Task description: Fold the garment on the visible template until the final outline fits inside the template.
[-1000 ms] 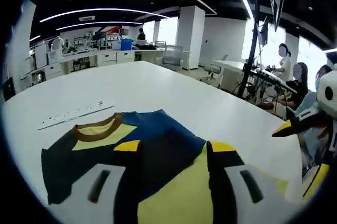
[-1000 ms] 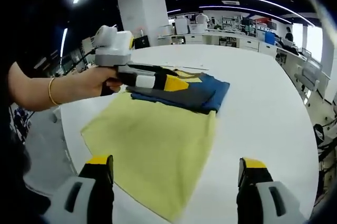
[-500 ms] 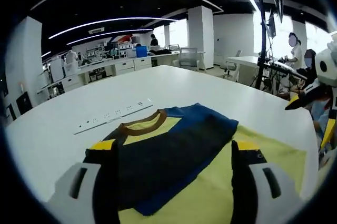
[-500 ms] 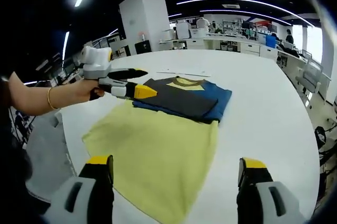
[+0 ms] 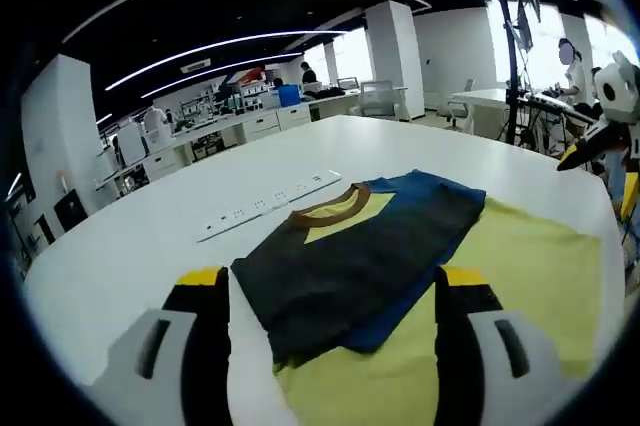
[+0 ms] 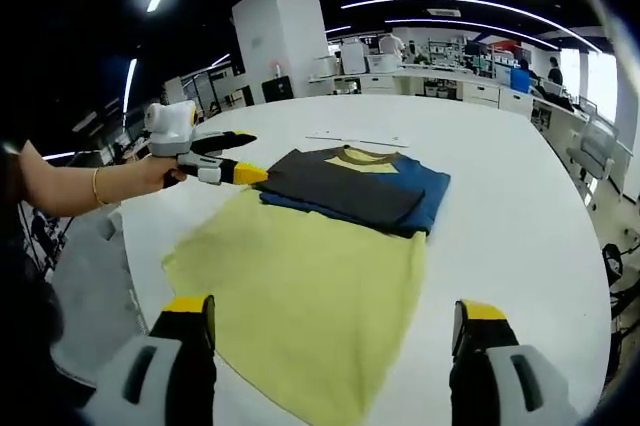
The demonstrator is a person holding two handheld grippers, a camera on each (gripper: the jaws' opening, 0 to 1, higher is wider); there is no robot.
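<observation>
A folded garment (image 6: pixel 350 191) is seen lying on the far end of a yellow template (image 6: pixel 310 286) spread on a white table (image 6: pixel 500 206). The left gripper (image 6: pixel 235 161) is held just beside the garment, jaws spread and empty. The right gripper (image 6: pixel 335 346) is poised wide apart, gripping nothing.

garment (image 6: pixel 350 186): 1 | yellow template (image 6: pixel 300 296): 1 | power strip (image 5: pixel 268 206): 1 | grippers: 2
</observation>
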